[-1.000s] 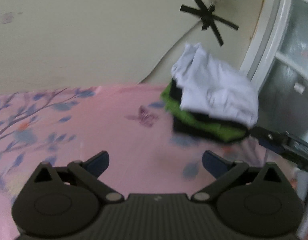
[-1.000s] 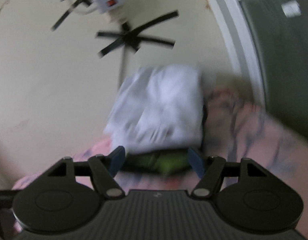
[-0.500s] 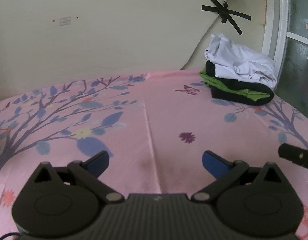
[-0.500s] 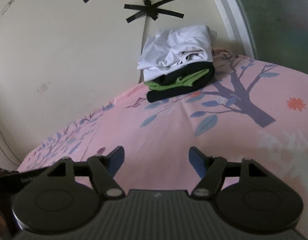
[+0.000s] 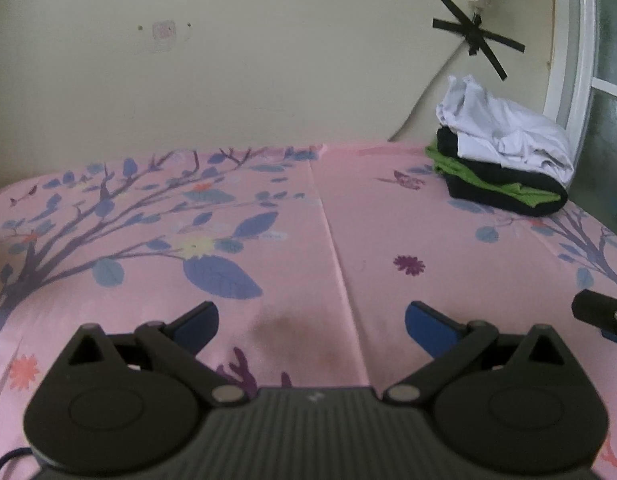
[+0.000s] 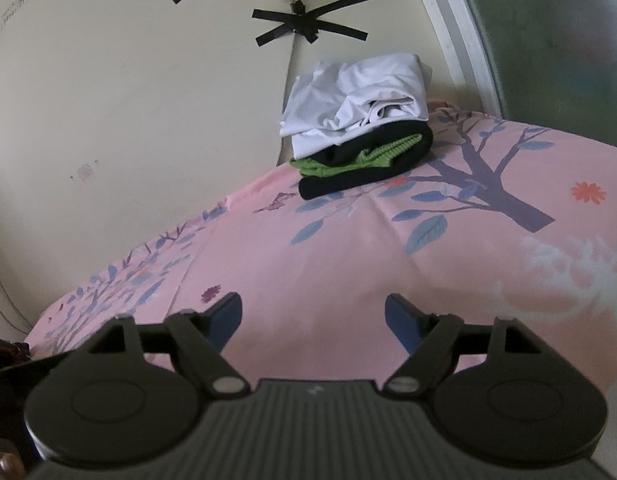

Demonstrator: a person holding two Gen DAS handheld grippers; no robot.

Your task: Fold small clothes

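Pink floral bedsheet lies bare under both tools; the folded stack, white garment atop black-and-green shorts, sits at the far corner by the wall, likely parked clear of the working space. Left gripper stands wide and empty; the right gripper, jaws just opening, holds nothing

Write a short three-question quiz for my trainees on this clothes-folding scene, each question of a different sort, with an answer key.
1. True or false: the left gripper is shut on a garment.
2. Which garment lies on top of the pile? A) white garment B) black and green garment C) a red towel
3. Fill in: the pile rests on the pink ____ near the wall.

Key: 1 false, its jaws stand open with nothing between them, as do the right gripper's. 2 A. 3 sheet.
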